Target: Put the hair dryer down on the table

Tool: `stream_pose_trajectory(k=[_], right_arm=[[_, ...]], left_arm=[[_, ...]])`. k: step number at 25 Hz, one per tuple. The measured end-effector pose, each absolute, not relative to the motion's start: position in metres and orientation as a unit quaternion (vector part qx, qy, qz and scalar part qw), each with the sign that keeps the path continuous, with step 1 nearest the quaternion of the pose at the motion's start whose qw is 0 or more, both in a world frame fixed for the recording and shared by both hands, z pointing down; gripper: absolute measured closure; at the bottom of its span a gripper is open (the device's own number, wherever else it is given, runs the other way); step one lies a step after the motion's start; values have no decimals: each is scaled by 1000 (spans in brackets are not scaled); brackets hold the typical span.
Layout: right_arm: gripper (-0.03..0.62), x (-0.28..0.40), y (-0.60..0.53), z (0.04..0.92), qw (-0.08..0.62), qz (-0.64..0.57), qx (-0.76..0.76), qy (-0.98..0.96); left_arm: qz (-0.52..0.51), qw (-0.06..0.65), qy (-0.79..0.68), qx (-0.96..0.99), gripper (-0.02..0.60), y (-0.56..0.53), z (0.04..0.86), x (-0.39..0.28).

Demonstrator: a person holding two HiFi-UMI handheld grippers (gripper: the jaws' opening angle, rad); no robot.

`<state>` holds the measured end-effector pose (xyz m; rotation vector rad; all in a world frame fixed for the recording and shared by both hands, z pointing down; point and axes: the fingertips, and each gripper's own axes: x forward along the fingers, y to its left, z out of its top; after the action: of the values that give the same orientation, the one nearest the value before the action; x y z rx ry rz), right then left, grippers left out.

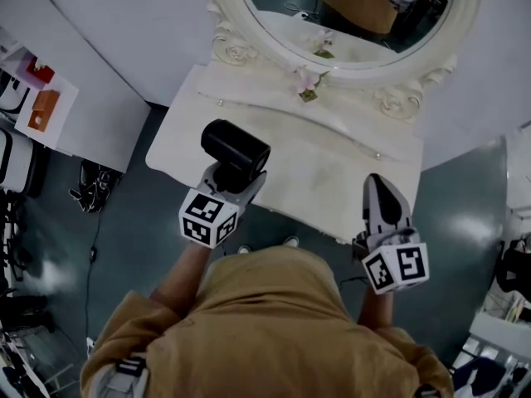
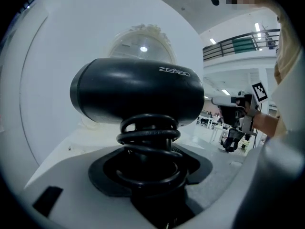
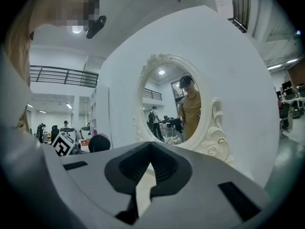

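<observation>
While clamped by its handle in the left gripper (image 1: pixel 235 181), hair dryer (image 1: pixel 236 148) barrel crosswise, level.

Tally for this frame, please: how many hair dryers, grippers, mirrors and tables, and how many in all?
hair dryer: 1, black
grippers: 2, the left gripper closed on the hair dryer, the right gripper shut and empty
oval mirror: 1
white dressing table: 1
Total: 5
</observation>
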<state>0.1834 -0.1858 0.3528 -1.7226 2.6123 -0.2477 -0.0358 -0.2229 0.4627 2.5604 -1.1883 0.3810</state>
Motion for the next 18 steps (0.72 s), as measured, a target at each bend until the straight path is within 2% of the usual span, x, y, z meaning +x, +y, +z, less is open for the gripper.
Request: stream_pose_trajectory(k=[18], right_arm=[[591, 209, -177, 346, 8, -69, -581, 811]], left_arm=[[276, 221, -378, 856, 325, -258, 594, -3]])
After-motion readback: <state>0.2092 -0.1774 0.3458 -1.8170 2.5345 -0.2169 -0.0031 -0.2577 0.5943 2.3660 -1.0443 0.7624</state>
